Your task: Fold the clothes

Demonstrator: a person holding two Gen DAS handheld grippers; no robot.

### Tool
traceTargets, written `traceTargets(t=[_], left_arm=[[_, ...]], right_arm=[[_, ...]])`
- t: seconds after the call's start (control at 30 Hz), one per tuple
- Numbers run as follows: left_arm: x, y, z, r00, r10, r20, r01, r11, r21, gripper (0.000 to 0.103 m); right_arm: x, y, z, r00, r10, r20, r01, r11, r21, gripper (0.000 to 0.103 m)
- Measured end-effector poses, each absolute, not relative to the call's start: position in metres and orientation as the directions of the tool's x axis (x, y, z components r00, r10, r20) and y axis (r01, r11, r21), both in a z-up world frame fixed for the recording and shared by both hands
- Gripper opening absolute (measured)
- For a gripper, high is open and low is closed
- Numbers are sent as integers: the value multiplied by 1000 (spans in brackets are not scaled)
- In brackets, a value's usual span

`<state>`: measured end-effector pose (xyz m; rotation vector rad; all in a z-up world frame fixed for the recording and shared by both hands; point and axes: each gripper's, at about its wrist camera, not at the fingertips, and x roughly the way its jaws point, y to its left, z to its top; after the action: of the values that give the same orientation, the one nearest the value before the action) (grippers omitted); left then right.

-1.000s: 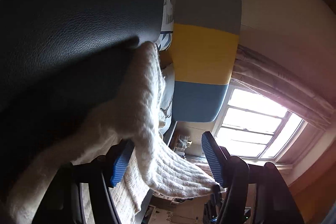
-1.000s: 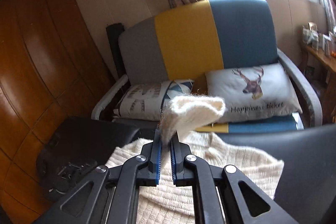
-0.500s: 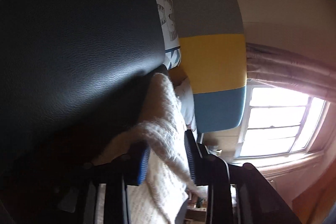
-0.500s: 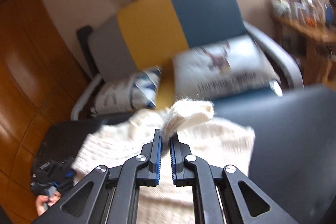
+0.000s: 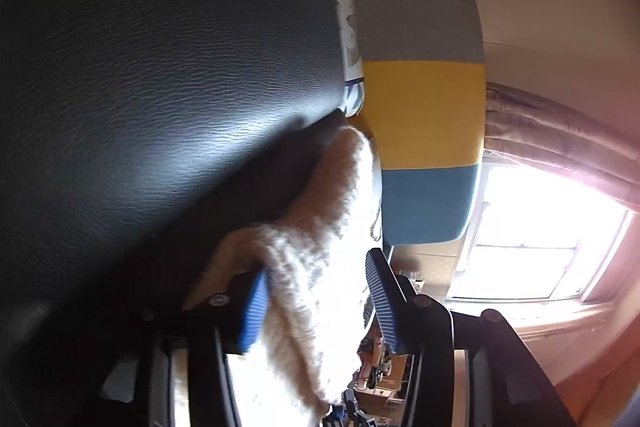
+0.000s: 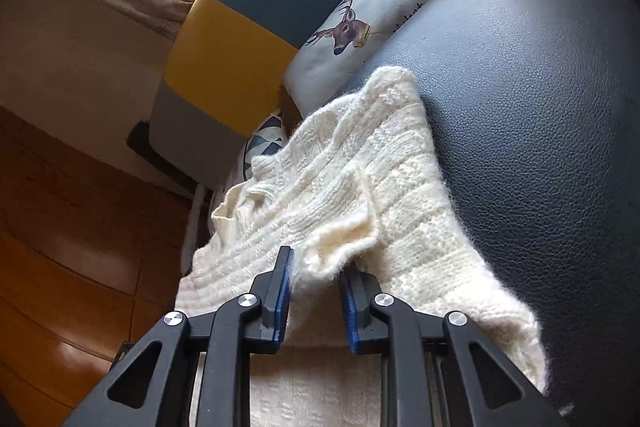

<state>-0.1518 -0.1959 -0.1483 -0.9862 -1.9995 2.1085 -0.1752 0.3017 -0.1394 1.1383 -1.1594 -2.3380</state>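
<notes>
Here the cream knitted sweater point(image 6: 360, 211) lies across the middle of the right wrist view, spread over a black leather surface point(image 6: 540, 107) that fills the right side of the frame, its folded cuff lying loose between the tips of the right gripper point(image 6: 314, 271) at lower centre. Those jaws are opening, a modest gap between the blue pads, with the knit touching the left pad but not squeezed. In the left wrist view the same sweater point(image 5: 320, 267) runs as a thick fold from centre to bottom, passing between the fingers of the left gripper point(image 5: 320, 299); its jaws are opening too, the fabric against the left pad and clear of the right one. Behind, an armchair point(image 6: 248, 27) banded in grey, yellow and blue stands at upper left, with a deer-print cushion point(image 6: 352, 31) on its seat, just past the sweater's far corner.
</notes>
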Motion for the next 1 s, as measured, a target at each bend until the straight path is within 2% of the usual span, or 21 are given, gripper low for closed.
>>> traceTargets(t=[0.03, 0.07, 0.1, 0.13, 0.23, 0.33, 0.43, 0.57, 0.63, 0.73, 0.77, 0.8, 0.9, 1.0], left_arm=[[-154, -194, -145, -788, 463, -406, 368, -176, -913, 47], [-156, -193, -143, -781, 455, -427, 374, -206, -904, 40], [-158, -192, -143, -774, 450, -446, 383, -230, -895, 19], [-158, -192, -144, -764, 442, -469, 391, -262, -883, 10], [-156, -195, -148, -731, 407, -548, 411, -378, -830, 8], [-153, -196, -149, -714, 401, -573, 386, -457, -801, 7], [-150, -196, -149, -696, 430, -575, 351, -495, -795, 8], [-146, -212, -144, -684, 509, -522, 309, -447, -840, 16], [-143, -224, -133, -696, 503, -513, 273, -476, -836, 17], [-150, -242, -115, -713, 472, -518, 215, -557, -802, 27], [-158, -247, -113, -711, 471, -522, 209, -568, -796, 40], [-165, -252, -111, -708, 471, -526, 203, -578, -790, 48], [-197, -263, -117, -659, 522, -541, 202, -569, -797, 50], [-243, -261, -130, -559, 607, -564, 213, -553, -806, 53]], right_arm=[[-178, 299, -138, -640, -549, -537, -80, -648, 758, 21], [-182, 293, -133, -634, -532, -561, -73, -681, 729, 21], [-185, 286, -125, -633, -514, -579, -51, -719, 693, 20], [-189, 280, -115, -636, -497, -590, -23, -753, 658, 14], [-188, 274, -83, -683, -435, -587, 37, -823, 567, 14], [-196, 286, -101, -630, -365, -686, -44, -864, 501, 14], [-192, 300, -125, -602, -390, -697, -69, -844, 532, 14], [-187, 306, -122, -645, -368, -670, -72, -843, 532, 20], [-182, 304, -104, -696, -293, -656, -69, -882, 467, 26], [-175, 287, -69, -759, -261, -596, 7, -919, 394, 29], [-176, 273, -61, -744, -321, -586, 84, -915, 395, 29], [-178, 254, -56, -707, -400, -584, 179, -899, 400, 29], [-180, 176, -53, -508, -609, -609, 469, -789, 398, 29], [-176, 100, -63, -323, -692, -646, 629, -667, 399, 29]])
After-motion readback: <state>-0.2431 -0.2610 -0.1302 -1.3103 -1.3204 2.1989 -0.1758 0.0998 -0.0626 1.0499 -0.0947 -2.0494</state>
